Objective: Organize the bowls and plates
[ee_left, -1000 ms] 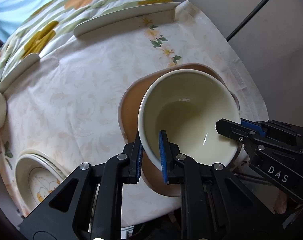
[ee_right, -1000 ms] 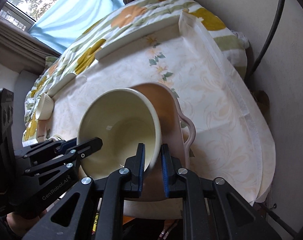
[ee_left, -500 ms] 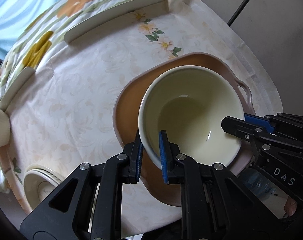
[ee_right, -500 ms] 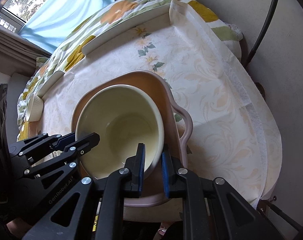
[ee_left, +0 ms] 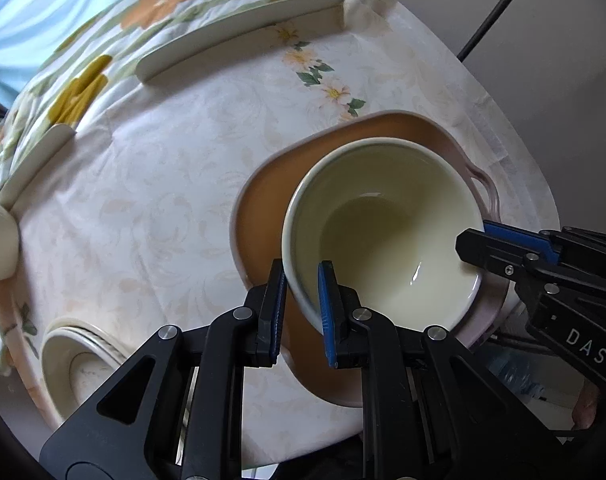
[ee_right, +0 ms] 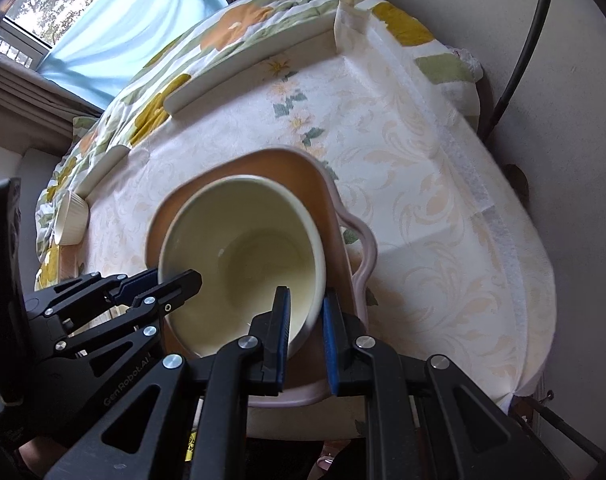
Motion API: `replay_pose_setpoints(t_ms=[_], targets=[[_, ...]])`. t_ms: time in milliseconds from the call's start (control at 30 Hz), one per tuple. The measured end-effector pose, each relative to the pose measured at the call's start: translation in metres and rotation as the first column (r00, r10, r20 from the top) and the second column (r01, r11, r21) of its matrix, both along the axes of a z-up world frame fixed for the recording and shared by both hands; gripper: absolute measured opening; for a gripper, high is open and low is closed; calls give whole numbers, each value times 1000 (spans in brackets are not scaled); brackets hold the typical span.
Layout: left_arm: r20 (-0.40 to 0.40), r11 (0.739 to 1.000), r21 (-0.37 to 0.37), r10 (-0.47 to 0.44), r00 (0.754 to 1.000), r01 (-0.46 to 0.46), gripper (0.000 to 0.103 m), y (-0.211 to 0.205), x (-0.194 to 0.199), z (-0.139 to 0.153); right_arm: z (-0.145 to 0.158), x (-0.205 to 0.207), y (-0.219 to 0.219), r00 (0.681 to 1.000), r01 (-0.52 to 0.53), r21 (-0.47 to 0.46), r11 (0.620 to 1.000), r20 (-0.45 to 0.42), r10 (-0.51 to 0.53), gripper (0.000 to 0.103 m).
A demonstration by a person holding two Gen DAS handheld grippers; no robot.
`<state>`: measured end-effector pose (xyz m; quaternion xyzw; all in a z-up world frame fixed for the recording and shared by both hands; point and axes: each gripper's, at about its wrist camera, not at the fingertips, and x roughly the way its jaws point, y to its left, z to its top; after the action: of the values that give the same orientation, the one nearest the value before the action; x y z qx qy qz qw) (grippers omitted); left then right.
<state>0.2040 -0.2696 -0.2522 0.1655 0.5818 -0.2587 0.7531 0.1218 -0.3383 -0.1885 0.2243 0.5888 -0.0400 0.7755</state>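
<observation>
A large cream bowl [ee_left: 383, 240] sits inside a pink-brown dish with side handles [ee_left: 263, 200] near the table's front right corner. My left gripper [ee_left: 302, 300] straddles the bowl's near rim; its fingers stand slightly apart from the wall. My right gripper [ee_right: 306, 320] straddles the opposite rim [ee_right: 315, 280] in the same way, fingers a little apart. Each gripper also shows in the other's view: the right gripper [ee_left: 475, 246], the left gripper [ee_right: 179, 280]. The cream bowl [ee_right: 243, 256] rests level in the dish [ee_right: 343, 240].
A stack of patterned plates [ee_left: 75, 360] sits at the front left. A small ribbed cream cup [ee_right: 71, 220] stands at the far left. Long white plates [ee_left: 243, 40] lie along the back on a floral cloth. A wall and a black cable [ee_right: 531, 40] are to the right.
The bowl and the dish came down to rest on the table. Both grippers' fingers have parted a little around the bowl's rim.
</observation>
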Motion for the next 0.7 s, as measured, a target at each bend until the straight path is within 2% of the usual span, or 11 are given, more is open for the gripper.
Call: replay_pose_setpoints(t_ms=[133,267,367,467,533,567,600,633,667,700], targets=[[29,999,-37,37,999,-36,14,10,-3,21,19,-8,-4,999,-32,-33,999,43,34,14],[52,989,-92,117,992,-112,14,33,-8,46,38,-16,-7,992,-81,-53,995,93,86,14],[96,975,-131,193,977,-180,14,55,-11,70,55,-14,-2,978,-144,-70,987,141,152,14],[148,948,-184,289,946,-261,15,84,-14,96,75,-7,13,947,-234,-104,967,200,250,14],[175,919,-225,365,914,-324,27,109,-18,112,86,3,28,915,-306,-119,945,238,326,15],[190,902,-240,406,894,-359,56,123,-20,119,90,8,37,895,-345,-124,930,254,366,15],[211,884,-249,448,869,-395,90,136,-23,125,92,13,44,879,-376,-125,918,264,396,15],[236,865,-259,488,840,-429,99,148,-27,130,94,19,55,857,-416,-125,901,278,434,24],[261,843,-278,528,808,-461,103,164,-31,136,95,25,65,835,-451,-125,883,289,468,34],[267,826,-287,555,788,-485,103,175,-32,139,94,31,73,818,-474,-128,871,301,490,67]])
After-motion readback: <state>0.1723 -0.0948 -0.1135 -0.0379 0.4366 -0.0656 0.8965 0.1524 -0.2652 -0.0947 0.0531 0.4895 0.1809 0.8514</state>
